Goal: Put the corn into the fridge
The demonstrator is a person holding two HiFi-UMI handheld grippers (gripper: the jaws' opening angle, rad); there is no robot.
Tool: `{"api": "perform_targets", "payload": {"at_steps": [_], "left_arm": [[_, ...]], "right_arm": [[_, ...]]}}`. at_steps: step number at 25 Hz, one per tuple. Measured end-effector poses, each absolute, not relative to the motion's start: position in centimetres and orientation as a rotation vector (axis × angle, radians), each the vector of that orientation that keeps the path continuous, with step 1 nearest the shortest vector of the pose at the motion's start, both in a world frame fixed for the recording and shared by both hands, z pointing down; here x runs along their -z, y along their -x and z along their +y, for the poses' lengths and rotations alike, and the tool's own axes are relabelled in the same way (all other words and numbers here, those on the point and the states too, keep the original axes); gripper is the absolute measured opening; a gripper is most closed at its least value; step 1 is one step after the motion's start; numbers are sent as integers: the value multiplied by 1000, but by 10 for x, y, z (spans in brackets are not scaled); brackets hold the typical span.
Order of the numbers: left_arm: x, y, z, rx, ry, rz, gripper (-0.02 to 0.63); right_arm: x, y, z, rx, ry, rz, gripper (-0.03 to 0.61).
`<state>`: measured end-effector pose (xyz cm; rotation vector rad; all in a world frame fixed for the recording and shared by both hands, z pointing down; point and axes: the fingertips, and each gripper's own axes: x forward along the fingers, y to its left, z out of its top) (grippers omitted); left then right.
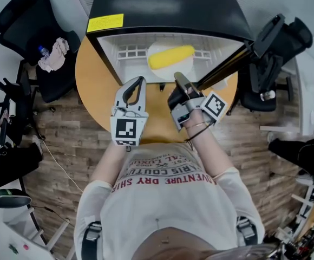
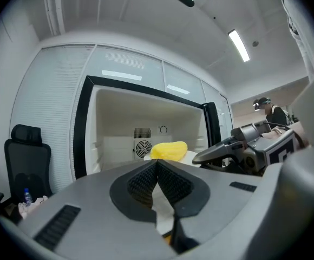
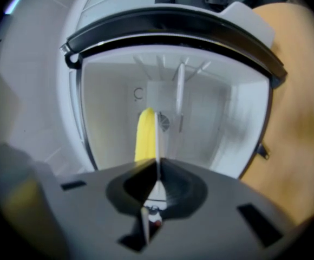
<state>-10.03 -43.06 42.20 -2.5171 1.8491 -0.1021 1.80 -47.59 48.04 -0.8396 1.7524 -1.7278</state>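
Corn point(image 1: 171, 57) inside fridge point(image 1: 162, 4)
We see smooth yellow corn on a round white plate point(image 1: 158, 72); right gripper point(image 1: 178, 78) clamps its thin rim, edge-on only in that gripper's view; left gripper point(image 1: 141, 80) closed, empty.

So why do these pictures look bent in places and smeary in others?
Head view: the wide lens bends the room at the edges, with soft glare on top of the fridge. Left gripper view: sharp, with a dark round border and the ceiling light blown out. Right gripper view: smeared throughout, so the corn looks soft.
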Motion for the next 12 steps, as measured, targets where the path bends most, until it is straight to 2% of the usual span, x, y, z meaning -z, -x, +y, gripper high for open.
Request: {"api": "perform_targets", "payload": {"at_steps": [12], "left_arm": [[-436, 119, -457, 78, 2541, 1867, 28]], "right_arm": [[-501, 0, -516, 1793, 885, 1640, 40]]}}
